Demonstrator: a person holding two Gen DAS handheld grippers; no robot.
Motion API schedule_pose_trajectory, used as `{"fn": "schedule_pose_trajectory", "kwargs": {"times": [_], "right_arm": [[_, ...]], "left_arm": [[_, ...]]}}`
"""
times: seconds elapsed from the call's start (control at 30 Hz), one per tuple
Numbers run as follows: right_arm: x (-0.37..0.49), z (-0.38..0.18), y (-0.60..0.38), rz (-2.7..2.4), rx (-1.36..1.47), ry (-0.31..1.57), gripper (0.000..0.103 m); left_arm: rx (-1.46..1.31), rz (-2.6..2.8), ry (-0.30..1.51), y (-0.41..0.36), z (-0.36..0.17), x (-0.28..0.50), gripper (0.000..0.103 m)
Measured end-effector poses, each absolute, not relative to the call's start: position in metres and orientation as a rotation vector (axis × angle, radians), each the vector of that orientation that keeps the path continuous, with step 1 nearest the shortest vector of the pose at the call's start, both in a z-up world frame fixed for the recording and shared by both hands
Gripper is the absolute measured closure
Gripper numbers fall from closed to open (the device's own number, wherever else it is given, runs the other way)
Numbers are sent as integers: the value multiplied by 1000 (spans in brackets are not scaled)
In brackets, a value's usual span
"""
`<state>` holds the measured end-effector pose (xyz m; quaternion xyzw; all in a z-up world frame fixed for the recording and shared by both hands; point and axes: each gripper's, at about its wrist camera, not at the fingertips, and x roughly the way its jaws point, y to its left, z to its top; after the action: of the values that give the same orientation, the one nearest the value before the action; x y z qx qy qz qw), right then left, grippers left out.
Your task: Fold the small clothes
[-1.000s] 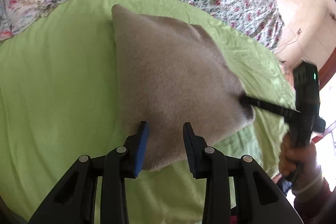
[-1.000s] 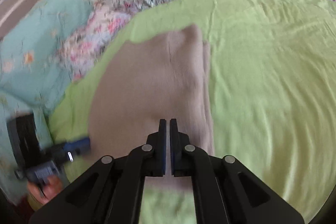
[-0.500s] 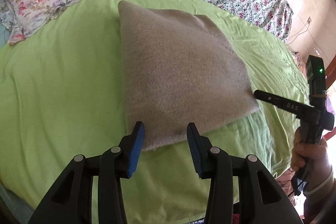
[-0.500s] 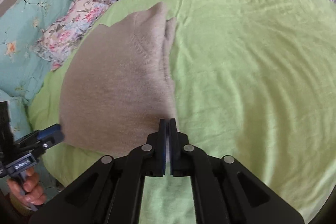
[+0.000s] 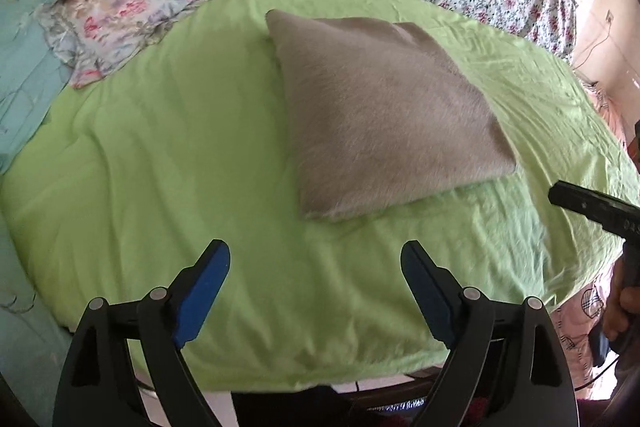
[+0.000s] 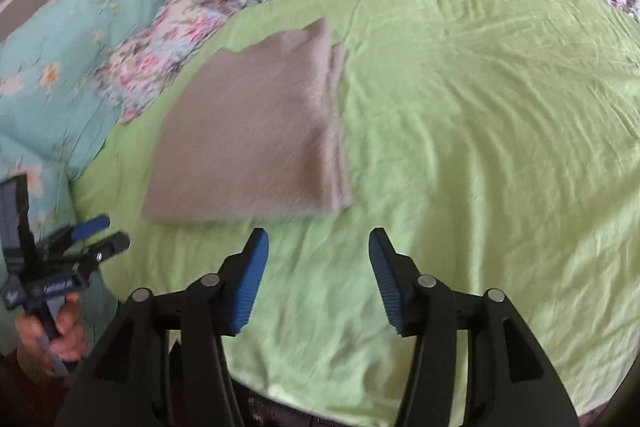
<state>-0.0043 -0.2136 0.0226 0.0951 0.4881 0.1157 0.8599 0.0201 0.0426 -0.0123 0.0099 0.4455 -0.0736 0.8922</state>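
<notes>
Both grippers have backed off the folded beige garment (image 5: 384, 115) and their jaws have just been opening, nothing between them. It lies flat at centre frame on the green bed sheet (image 5: 160, 155). Left gripper (image 5: 316, 291) gapes wide; right gripper (image 6: 316, 279) stands apart. Both angle downward. Soft, light knit, likely floppy: best pinched at a corner or edge.

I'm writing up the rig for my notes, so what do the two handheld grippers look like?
Both match. The left gripper and right gripper have black plastic linkage arms with silver pivot pins and blue ribbed pads on the fingers. Seen from the right wrist camera, the left one has a black pistol-style body bearing small white lettering.
</notes>
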Motion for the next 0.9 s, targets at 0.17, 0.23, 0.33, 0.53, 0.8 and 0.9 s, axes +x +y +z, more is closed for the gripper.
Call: {"fn": "schedule_pose_trajectory", "kwargs": {"times": [0.17, 0.23, 0.33, 0.53, 0.8, 0.9], "right_arm": [[-21, 24, -199, 292, 162, 1052, 35], [-22, 27, -196, 306, 144, 1048, 30], [-21, 31, -189, 325, 116, 1033, 22], [-12, 30, -180, 334, 87, 1023, 15], [1, 18, -174, 346, 70, 1061, 13], [6, 15, -172, 349, 64, 1068, 13]], "left_arm": [[42, -100, 949, 50, -10, 2, 13], [56, -86, 947, 50, -7, 1, 12], [75, -63, 930, 49, -3, 4, 8], [97, -35, 916, 43, -3, 21, 7], [113, -43, 919, 39, -4, 40, 7], [111, -43, 908, 39, -1, 46, 7]]}}
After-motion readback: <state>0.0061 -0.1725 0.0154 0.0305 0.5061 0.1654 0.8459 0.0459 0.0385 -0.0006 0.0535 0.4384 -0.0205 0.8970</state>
